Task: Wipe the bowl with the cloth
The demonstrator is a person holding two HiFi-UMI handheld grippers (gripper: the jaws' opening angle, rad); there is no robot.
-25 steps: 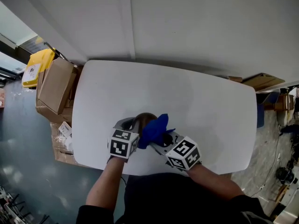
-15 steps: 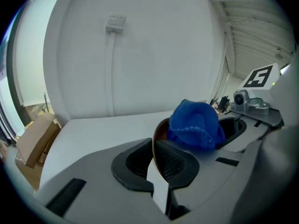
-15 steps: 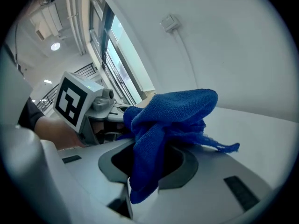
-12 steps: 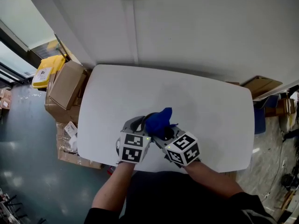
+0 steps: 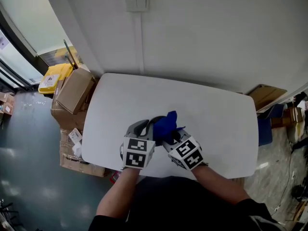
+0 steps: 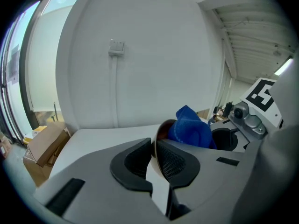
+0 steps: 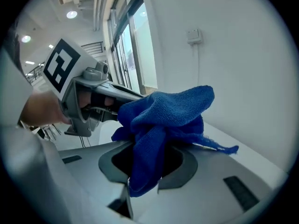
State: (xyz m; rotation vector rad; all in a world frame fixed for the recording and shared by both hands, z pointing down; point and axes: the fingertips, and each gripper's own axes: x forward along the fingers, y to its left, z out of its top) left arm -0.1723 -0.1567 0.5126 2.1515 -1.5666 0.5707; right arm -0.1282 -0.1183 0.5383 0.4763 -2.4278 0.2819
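**Bowl held at the rim, cloth bunched against its inside**

The bowl [image 6: 162, 127] stands on edge between the two grippers, over the near part of the table [image 5: 211, 124]. Whether it touches the tabletop cannot be told. It is thin-walled and round, smooth and brown inside. Its narrow rim runs down between the pads of the left gripper [image 6: 156, 154], whose jaws have just been opening slightly but still clasp that rim. One pad face shows a fine cross-hatched grid.

The cloth [image 7: 163, 115] is a deep blue, nubby-piled fabric, crumpled into a loose ball with one frayed corner trailing to the side. A fold of it hangs down through the right gripper [image 7: 149, 158], whose jaws are closed on it. The bunched part presses into the open side of the bowl.

In the head view both forearms [image 5: 120, 196] enter from the lower edge and converge. The grippers sit side by side, just apart, both angled forward and down. Each carries a marker cube [image 5: 137, 153] of black-and-white squares near the wrist. Their bodies are matt grey moulded plastic with rounded recesses behind the jaws.

The table is white, smooth and round-cornered. Behind it rises a plain white wall with a switch plate [image 5: 134, 3]. Cardboard boxes [image 5: 74, 90] are stacked on the floor at its left end.
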